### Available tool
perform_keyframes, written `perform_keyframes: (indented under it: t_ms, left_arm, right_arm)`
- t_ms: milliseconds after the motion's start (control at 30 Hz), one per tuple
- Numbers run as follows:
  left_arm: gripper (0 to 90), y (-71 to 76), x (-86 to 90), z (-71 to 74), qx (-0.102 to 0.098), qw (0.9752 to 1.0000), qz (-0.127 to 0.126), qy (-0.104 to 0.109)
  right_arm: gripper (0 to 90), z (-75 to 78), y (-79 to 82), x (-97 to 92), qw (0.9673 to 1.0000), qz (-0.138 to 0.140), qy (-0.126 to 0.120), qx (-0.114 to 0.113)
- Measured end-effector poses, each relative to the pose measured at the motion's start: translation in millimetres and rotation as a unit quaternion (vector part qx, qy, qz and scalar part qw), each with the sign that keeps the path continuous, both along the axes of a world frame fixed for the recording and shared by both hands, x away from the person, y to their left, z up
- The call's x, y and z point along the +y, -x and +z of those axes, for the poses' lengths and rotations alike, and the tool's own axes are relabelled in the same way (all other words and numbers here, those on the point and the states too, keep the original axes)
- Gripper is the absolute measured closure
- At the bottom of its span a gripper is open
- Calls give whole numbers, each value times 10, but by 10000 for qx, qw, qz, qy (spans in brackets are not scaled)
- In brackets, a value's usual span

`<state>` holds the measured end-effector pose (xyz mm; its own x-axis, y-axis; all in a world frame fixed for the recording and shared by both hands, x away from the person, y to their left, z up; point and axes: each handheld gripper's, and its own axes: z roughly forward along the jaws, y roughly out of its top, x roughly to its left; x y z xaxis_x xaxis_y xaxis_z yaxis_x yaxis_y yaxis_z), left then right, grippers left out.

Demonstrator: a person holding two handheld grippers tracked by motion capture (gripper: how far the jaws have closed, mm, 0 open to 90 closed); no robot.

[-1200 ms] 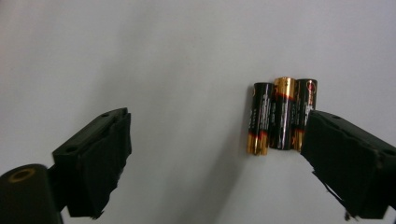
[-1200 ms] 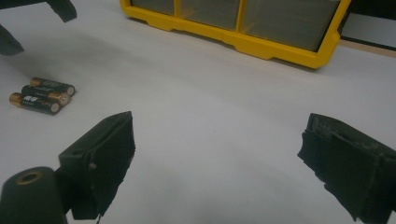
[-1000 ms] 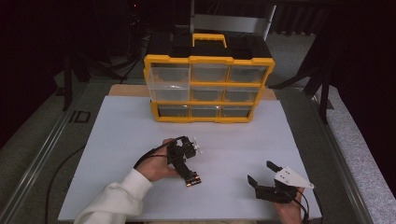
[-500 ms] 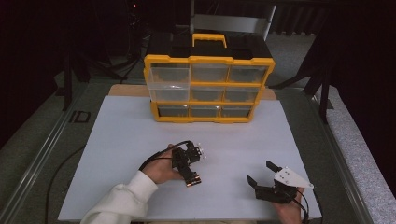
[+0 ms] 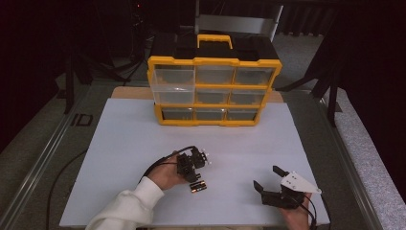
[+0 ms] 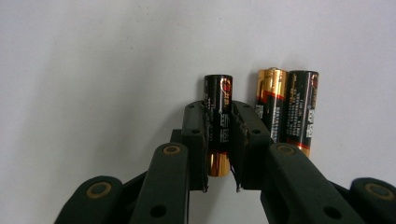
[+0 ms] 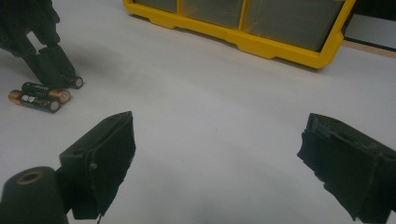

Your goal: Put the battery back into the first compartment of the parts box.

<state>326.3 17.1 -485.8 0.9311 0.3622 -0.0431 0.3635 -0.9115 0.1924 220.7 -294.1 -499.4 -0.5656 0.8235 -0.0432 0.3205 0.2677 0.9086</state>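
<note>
Left claw (image 6: 219, 140) squeezed shut on one battery (image 6: 218, 119), having just been closing, pads pinching its round sides so as not to let it roll. Picked from beside two other batteries (image 6: 287, 109), lying snug together on the smooth white bench (image 5: 143, 143). Shiny black and gold, hard, tube-shaped. Right claw (image 7: 217, 163) wide open, waiting. Yellow drawer box (image 5: 214, 91) with clear plastic drawers well behind, likely the place to drop it.

A yellow organizer (image 5: 214, 91) with clear drawers and a yellow handle (image 5: 214, 40) stands at the upper middle of the white surface (image 5: 124, 143). A grey metal frame (image 5: 238, 22) rises behind it.
</note>
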Motion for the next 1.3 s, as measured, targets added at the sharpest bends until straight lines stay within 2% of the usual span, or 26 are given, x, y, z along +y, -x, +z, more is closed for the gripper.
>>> perform_keyframes:
  t_ms: [433,600,733,1000,1033,1067,1200,1233,1267,1300]
  left_arm:
    - [778,10,73,6,17,10000,-35,22]
    - [778,4,102,9,-8,10000,-3,4]
    - [778,-13,181,9,-37,9999,118,-6]
    - [778,-58,504,50,-99,9985,545,36]
    - [778,-58,504,50,-99,9985,545,36]
    - [778,-77,624,68,-119,9976,684,49]
    - [778,-125,845,121,-139,9951,979,32]
    - [777,-125,845,121,-139,9951,979,32]
    - [777,-153,956,155,-154,9930,1169,65]
    - [778,-171,1016,179,-159,9922,1238,69]
  right_arm:
    - [97,-7,-6,6,10000,33,15,23]
    - [97,-8,-7,5,10000,30,11,28]
    - [97,-8,-7,5,10000,32,8,29]
    - [97,-8,-7,6,10000,28,12,30]
    - [97,-8,-7,6,10000,28,12,30]
    - [97,-7,-6,6,10000,27,8,30]
    - [97,-6,-6,5,10000,11,1,31]
    - [97,-6,-6,5,10000,11,1,31]
    - [97,-6,-7,4,10000,11,2,25]
    - [97,-5,-6,3,10000,4,-4,24]
